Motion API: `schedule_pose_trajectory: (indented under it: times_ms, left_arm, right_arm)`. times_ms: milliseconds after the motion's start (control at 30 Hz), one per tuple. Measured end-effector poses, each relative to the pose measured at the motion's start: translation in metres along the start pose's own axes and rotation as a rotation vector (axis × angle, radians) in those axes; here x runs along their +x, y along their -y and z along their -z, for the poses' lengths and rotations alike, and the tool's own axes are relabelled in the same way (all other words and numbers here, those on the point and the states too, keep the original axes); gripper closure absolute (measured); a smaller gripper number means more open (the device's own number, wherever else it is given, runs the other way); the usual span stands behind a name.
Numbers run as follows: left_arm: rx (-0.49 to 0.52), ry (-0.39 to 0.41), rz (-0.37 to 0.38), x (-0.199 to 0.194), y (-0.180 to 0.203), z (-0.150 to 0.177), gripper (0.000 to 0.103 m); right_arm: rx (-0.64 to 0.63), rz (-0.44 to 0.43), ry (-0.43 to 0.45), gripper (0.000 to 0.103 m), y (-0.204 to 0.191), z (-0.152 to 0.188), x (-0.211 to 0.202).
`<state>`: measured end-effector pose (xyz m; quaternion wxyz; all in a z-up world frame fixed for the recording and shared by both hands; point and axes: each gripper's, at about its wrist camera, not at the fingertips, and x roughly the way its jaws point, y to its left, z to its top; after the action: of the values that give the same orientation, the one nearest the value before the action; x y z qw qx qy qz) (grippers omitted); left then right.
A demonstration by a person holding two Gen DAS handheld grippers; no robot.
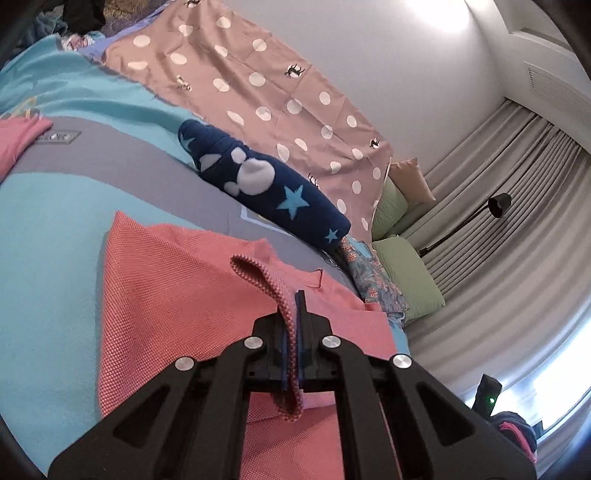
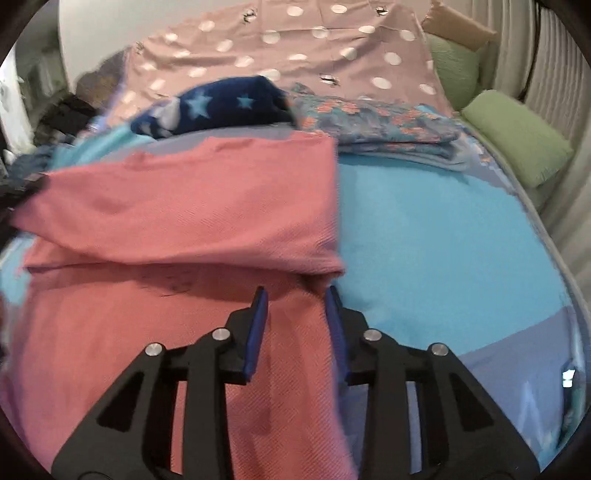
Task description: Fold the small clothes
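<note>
Two fisheye views look along two hand-held grippers over a bed covered by a turquoise and grey bedspread [image 2: 436,229].

The coral-pink knitted garment [image 2: 177,206] lies across the middle of the bed, close under both cameras. In the right wrist view its far part is already turned over onto the near part, leaving a soft, rounded fold line running across it. The fold looks about half done: one layer is over, but the cloth is not yet squared into a compact bundle.

The left hand-held gripper [image 1: 293,332] is clamped on a ribbed edge of the pink garment [image 1: 258,273], lifting it in a small arch above the rest of the cloth. The right hand-held gripper [image 2: 295,321] has its blue-padded jaws apart, holding nothing, poised above the garment's near right edge.

Behind the pink garment, near the bed's far side, sit pieces that seem finished: one dark navy fleece item with pale blue stars [image 1: 266,184], rolled or folded into a thick bundle, and beside it one folded blue floral-print cloth [image 2: 391,122]. A crumpled heap of clothes [image 1: 74,22] at the far left corner likely awaits folding; its number cannot be told.

Counted: two grippers, one pink garment in hand, two folded pieces, one dusty-pink polka-dot sheet [image 1: 266,85], two green cushions [image 2: 517,147], one tan cushion [image 1: 410,177], one black lamp [image 1: 498,206].
</note>
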<state>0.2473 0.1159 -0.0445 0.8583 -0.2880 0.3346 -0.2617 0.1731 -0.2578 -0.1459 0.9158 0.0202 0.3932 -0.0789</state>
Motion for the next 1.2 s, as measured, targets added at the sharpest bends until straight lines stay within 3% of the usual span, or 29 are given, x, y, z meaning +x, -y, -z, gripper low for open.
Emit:
schedule_pose_trajectory:
  times_ms: [33,100,200,300,367,567,633,733,767,867,1000,1100,1200]
  left_arm:
    - [0.006,0.008,-0.007,-0.003,0.001,0.0,0.1]
    - [0.008,0.015,-0.033,-0.006,-0.001,0.0,0.1]
    - [0.002,-0.01,-0.105,-0.002,-0.011,0.001,0.1]
    - [0.028,-0.053,-0.247,0.011,-0.016,0.006,0.1]
    - [0.059,-0.079,-0.348,0.018,-0.017,0.01,0.097]
    - [0.104,-0.021,-0.435,0.003,-0.012,0.006,0.077]
    - [0.11,0.013,-0.416,-0.006,-0.004,0.004,0.07]
    - [0.123,0.041,-0.261,-0.018,0.019,0.004,0.058]
    - [0.132,0.03,-0.179,-0.016,0.032,0.004,0.058]
    - [0.191,-0.089,-0.067,0.019,0.076,0.005,0.058]
    - [0.329,-0.247,-0.069,0.097,0.138,0.013,0.058]
    - [0.362,-0.379,-0.059,0.162,0.171,0.026,0.058]
    - [0.417,-0.483,-0.125,0.225,0.198,0.043,0.058]
  right_arm:
    - [0.02,0.093,-0.013,0.066,0.007,-0.001,0.007]
    - [0.1,0.122,-0.018,0.049,0.02,0.001,0.009]
    - [0.121,0.112,-0.013,0.05,0.024,0.004,0.006]
    - [0.088,0.127,0.006,0.05,0.017,0.003,0.0]
    - [0.06,0.072,0.028,0.05,0.014,0.005,-0.007]
    - [0.039,0.004,0.079,0.049,0.021,0.004,-0.023]
    - [0.029,-0.006,0.064,0.048,0.023,0.004,-0.019]
    - [0.021,-0.073,0.026,0.048,0.023,0.006,-0.008]
    - [0.017,-0.104,0.017,0.048,0.023,0.006,-0.005]
    - [0.017,-0.175,-0.003,0.043,0.024,0.004,0.004]
    - [0.043,-0.248,0.008,0.036,0.029,0.009,0.008]
    - [0.071,-0.291,0.023,0.034,0.035,0.012,0.007]
    - [0.124,-0.354,0.029,0.034,0.045,0.014,0.007]
